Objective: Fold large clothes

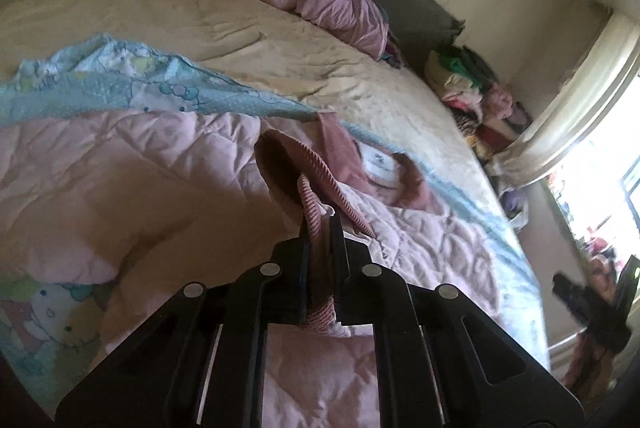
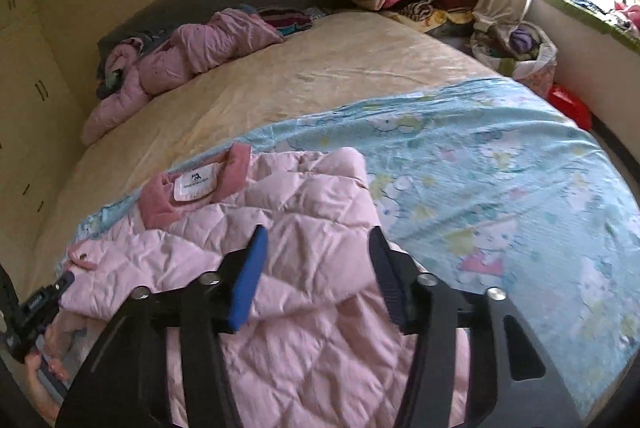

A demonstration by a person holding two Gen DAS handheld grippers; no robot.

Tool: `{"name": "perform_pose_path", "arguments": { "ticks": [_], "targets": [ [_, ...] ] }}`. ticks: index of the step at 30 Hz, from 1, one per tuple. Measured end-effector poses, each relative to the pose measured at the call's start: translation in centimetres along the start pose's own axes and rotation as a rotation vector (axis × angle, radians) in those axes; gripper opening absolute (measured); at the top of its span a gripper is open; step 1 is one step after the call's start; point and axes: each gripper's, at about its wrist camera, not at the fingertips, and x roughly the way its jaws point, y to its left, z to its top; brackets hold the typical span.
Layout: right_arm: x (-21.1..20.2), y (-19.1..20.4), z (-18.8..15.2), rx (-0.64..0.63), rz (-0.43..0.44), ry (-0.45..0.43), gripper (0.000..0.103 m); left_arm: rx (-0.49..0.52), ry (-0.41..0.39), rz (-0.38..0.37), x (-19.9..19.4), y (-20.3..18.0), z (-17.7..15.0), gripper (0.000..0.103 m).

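A small white tag (image 2: 196,188) is sewn inside the dark pink collar (image 2: 160,206) of the pink jacket (image 2: 304,228). It has a tiny dark logo and a line of print, but the letters are too small and blurry to read. The same tag (image 1: 378,164) shows in the left view, also unreadable. No other words or numbers can be read.

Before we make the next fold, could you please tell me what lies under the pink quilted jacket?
The pink quilted jacket lies on a blue cartoon-print sheet, spread over the cream bedcover. The sheet directly beneath the jacket is covered.
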Motion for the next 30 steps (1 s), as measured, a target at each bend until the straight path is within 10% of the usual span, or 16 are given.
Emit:
{"name": "perform_pose_path", "arguments": {
  "ticks": [13,26,30],
  "targets": [
    [14.5,-0.9,-1.4,0.094,0.021,0.235,0.043,0.072,0.077,0.158,2.7,1.6,-1.5,0.007],
    [16.0,-0.4,-3.0,0.024,-0.029,0.214,0.045,0.128,0.120,0.282,3.9,1.5,-2.6,0.013],
    [13.3,1.0,-2.6,-0.043,0.038,0.157,0.078,0.148,0.037,0.285,1.2,-0.3,-1.7,0.021]
  ]
}}
